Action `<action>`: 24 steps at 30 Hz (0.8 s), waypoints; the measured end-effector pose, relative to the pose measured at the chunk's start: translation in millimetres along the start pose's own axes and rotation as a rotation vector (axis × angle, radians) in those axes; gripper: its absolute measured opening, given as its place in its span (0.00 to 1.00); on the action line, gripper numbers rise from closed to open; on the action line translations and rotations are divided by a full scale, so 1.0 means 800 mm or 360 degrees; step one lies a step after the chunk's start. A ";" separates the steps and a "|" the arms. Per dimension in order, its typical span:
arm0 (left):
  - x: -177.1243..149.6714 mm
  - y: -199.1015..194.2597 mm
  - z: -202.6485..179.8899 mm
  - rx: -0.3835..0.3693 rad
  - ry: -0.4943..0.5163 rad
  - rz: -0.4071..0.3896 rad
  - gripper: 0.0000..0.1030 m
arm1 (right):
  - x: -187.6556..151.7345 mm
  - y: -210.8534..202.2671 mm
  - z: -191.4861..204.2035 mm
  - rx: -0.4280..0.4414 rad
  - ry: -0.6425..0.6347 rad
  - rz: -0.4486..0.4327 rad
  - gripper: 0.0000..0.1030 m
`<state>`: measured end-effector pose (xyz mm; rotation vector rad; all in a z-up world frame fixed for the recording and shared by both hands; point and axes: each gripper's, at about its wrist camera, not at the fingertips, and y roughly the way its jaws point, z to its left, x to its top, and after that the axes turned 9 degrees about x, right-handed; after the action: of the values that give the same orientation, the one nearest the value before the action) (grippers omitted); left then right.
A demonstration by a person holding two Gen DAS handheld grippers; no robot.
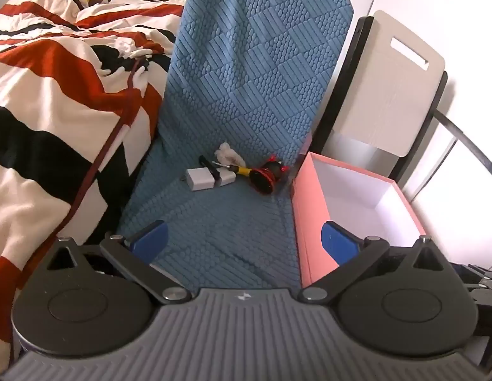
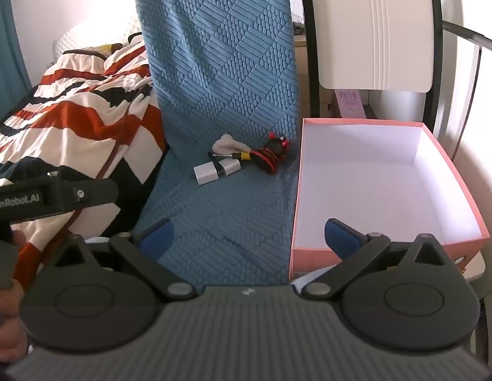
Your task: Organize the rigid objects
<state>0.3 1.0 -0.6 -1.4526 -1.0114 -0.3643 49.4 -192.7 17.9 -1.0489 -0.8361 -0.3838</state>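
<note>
A small pile lies on the blue textured mat [image 1: 220,216] where it bends up: two white charger blocks [image 1: 198,179] [image 2: 207,173], a yellow-handled screwdriver [image 1: 238,169] [image 2: 238,156], a red and black round toy [image 1: 266,176] [image 2: 271,155] and a white crumpled wad [image 1: 228,155] [image 2: 226,143]. To the right stands an open pink box [image 1: 301,209] [image 2: 360,123] with a white inside, holding nothing. My left gripper [image 1: 244,238] and my right gripper [image 2: 249,233] both hang open, well short of the pile, with nothing between the blue pads.
A striped red, black and white blanket [image 1: 55,101] [image 2: 81,114] covers the bed on the left. A white folding chair back [image 1: 382,95] [image 2: 372,31] stands behind the box. The left hand-held tool and a hand [image 2: 11,298] show at the right wrist view's left edge.
</note>
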 end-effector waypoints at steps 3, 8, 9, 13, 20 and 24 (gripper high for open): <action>0.003 0.000 0.007 0.0003 -0.0002 -0.0001 1.00 | 0.002 0.003 0.002 0.0020 0.0029 0.0002 1.00; -0.004 0.014 0.006 0.0046 0.0014 -0.0015 1.00 | 0.005 0.001 -0.003 0.0036 0.0039 0.0004 1.00; -0.002 0.012 0.005 0.0045 0.0007 -0.0013 1.00 | -0.003 0.008 -0.006 0.0027 0.0039 0.0010 1.00; -0.003 0.004 0.006 0.0029 0.0010 -0.0005 1.00 | -0.003 0.015 0.002 -0.0005 0.0026 0.0037 1.00; -0.001 0.003 0.000 0.0017 -0.0005 -0.0014 1.00 | -0.003 0.009 -0.003 -0.0009 0.0019 0.0033 1.00; 0.001 0.005 -0.004 0.0006 0.0004 -0.0004 1.00 | -0.002 0.011 -0.006 -0.0004 0.0024 0.0039 1.00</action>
<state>4.9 -1.4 -2.2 -1.4471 -1.0116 -0.3654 55.9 -192.9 10.0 -1.0563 -0.8092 -0.3718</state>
